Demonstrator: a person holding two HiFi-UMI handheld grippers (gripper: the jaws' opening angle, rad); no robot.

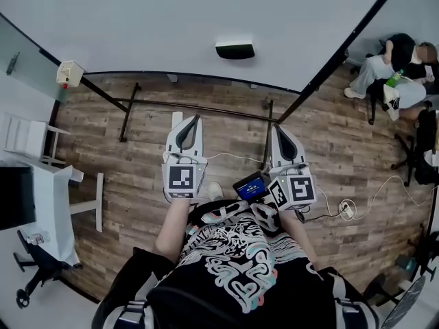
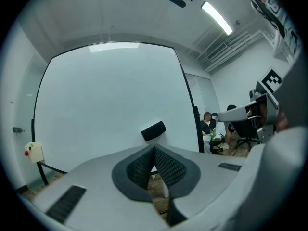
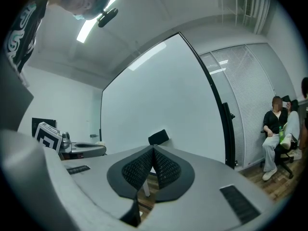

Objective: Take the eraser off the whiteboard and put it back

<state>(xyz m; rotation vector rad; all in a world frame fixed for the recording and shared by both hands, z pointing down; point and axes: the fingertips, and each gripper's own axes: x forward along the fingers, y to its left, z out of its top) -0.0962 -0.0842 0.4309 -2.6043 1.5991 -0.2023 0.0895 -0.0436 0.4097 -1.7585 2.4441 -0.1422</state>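
A black eraser sticks to the large whiteboard, well ahead of both grippers. My left gripper and my right gripper are held side by side above the wooden floor, both pointing at the board, both shut with nothing between the jaws. In the left gripper view the eraser shows just above the closed jaw tips. The right gripper view likewise has the eraser right over its closed tips.
The whiteboard stands on black legs. At the left are a white desk and a small box with a red button. A person sits on a chair at the far right. Cables and a plug lie on the floor.
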